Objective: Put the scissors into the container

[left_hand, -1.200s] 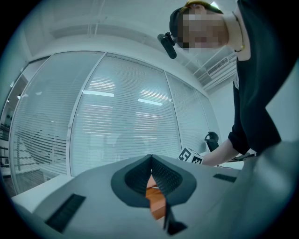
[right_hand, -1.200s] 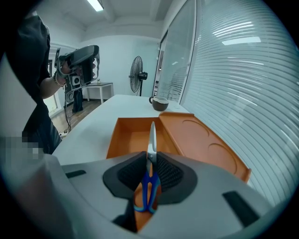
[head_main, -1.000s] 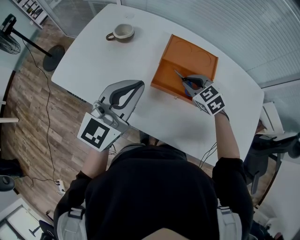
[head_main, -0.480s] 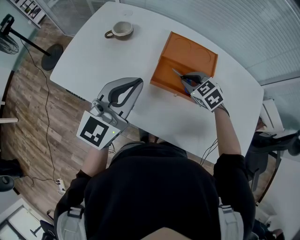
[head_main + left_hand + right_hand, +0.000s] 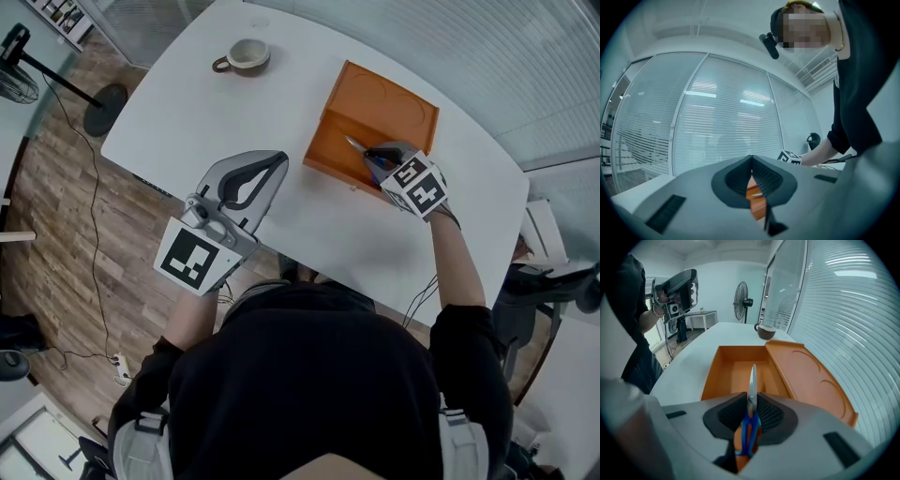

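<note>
An orange container [image 5: 370, 122] with its lid folded open lies on the white table [image 5: 234, 122]. My right gripper [image 5: 375, 157] is shut on blue-handled scissors [image 5: 751, 413], holding them at the pivot over the container's near wall. The steel blades [image 5: 752, 380] point forward above the open compartment [image 5: 740, 373]; in the head view the blade tip [image 5: 352, 143] shows over the box. My left gripper [image 5: 272, 169] hangs over the table's front left part, jaws together with nothing between them.
A brown-and-cream mug [image 5: 246, 58] stands at the table's far left; it appears beyond the container in the right gripper view as a mug [image 5: 765, 331]. The open lid [image 5: 806, 376] lies to the right of the compartment. A fan [image 5: 740, 303] stands on the floor past the table.
My right gripper has edged slightly toward the container with the scissors. The left gripper has barely shifted.
</note>
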